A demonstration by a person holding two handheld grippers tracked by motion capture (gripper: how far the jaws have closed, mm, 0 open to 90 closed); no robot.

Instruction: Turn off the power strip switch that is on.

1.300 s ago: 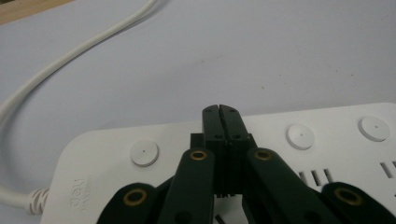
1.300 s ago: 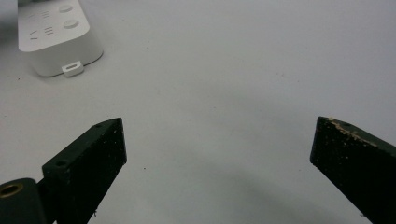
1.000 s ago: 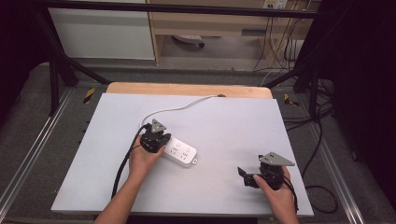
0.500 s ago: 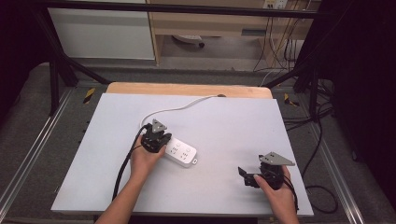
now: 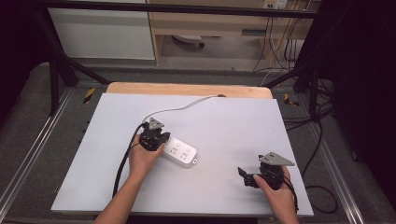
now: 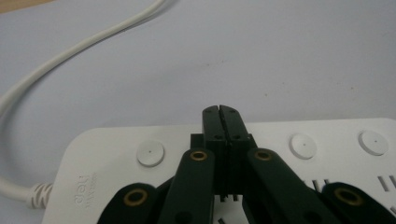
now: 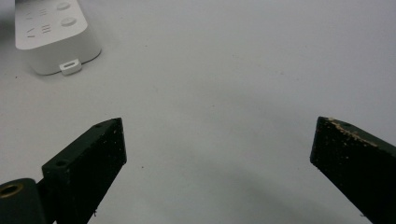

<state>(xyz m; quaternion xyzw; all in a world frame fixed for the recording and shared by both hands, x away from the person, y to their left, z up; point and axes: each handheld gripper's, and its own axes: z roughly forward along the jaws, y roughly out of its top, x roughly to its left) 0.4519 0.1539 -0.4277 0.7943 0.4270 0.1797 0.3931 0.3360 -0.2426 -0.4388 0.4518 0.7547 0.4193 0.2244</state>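
A: Anything changing vs a sec ago?

B: Nope. Both hands are sitting in the same spots, and the power strip (image 5: 179, 151) is lying where it was, mid-bench, w/ its white cord (image 5: 180, 107) running off toward the far edge.

A: Left gripper (image 6: 219, 111)?

B: Jaws are closed tight, tip to tip, nothing between them. They're pointing down over the strip's top, between two of the round buttons (image 6: 150, 153). Can't tell if the tips are touching the plastic.

A: And the right gripper (image 7: 219, 135)?

B: It's resting near the front right of the bench (image 5: 233, 121), well apart from the strip. Jaws are standing wide open, empty.

A: So what's it meaning for the job?

B: Prob the person is pausing w/ closed jaws lined up to press a switch, or pinning the strip. No progress showing yet.
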